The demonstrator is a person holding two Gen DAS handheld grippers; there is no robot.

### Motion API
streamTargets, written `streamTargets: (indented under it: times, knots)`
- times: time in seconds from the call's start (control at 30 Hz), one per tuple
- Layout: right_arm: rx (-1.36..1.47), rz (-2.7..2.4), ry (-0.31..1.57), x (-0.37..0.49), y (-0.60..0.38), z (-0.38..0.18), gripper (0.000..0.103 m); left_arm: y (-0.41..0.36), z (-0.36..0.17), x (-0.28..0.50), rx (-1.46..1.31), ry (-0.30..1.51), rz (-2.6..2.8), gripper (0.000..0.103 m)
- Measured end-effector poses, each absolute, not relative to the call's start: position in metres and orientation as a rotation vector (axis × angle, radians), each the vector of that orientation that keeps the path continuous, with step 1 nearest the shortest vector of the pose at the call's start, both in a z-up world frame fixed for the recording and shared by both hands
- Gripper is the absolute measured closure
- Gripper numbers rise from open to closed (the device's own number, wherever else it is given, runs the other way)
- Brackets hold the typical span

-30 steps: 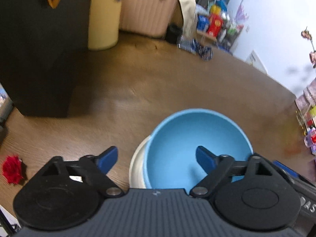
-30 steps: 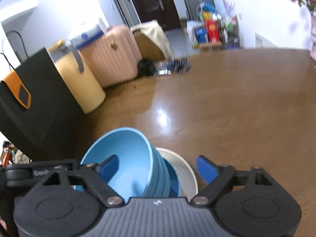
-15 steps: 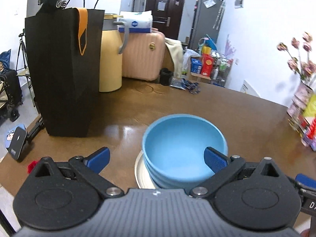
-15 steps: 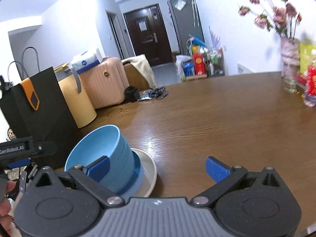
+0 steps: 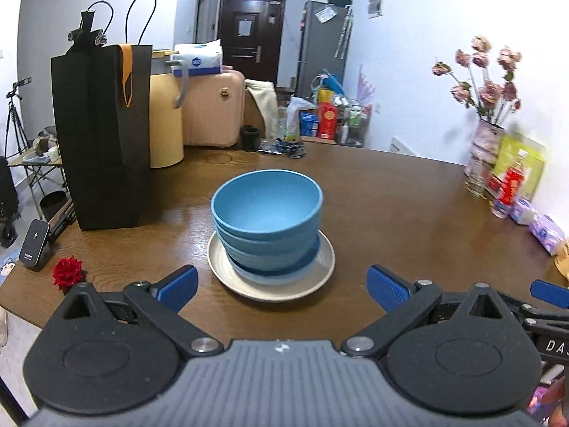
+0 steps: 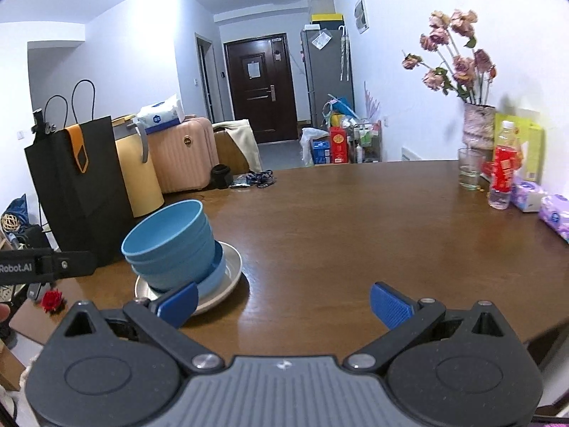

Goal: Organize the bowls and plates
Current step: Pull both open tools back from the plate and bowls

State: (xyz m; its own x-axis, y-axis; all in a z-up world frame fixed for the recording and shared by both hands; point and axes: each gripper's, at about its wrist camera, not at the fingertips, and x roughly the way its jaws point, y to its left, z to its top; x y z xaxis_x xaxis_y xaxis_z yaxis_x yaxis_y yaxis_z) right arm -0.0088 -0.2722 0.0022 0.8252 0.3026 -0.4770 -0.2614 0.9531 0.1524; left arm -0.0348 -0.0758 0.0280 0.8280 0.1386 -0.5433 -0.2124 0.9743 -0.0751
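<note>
A stack of blue bowls (image 5: pixel 266 220) (image 6: pixel 170 245) rests on a blue plate inside a cream plate (image 5: pixel 323 267) (image 6: pixel 231 277) on the brown table. In the left wrist view the stack stands straight ahead, a short way beyond my left gripper (image 5: pixel 282 286), which is open with nothing between its blue pads. My right gripper (image 6: pixel 282 302) is open too and holds nothing; the stack lies off its left finger, partly behind that pad. A part of the left gripper's arm (image 6: pixel 46 267) shows at the left edge of the right wrist view.
A black paper bag (image 5: pixel 103 135) stands left of the stack, with a yellow bin and a pink suitcase behind it. A red rose (image 5: pixel 67 272) lies near the table's left edge. A flower vase (image 6: pixel 476 131), glass, red bottle and tissue packs sit at the right.
Both grippers have pulled back from the bowl stack, which now sits smaller and farther ahead. The views tilted up from the table to show the room.
</note>
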Motion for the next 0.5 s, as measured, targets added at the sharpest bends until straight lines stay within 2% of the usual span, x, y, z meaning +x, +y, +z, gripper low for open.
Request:
streamTargets:
  times: [0.5]
  knots:
    - [0.069, 0.265, 0.507, -0.060, -0.287, 0.000, 0.000, -0.094, 0.022, -0.078, -0.103, 0.550, 0.123, 0.000]
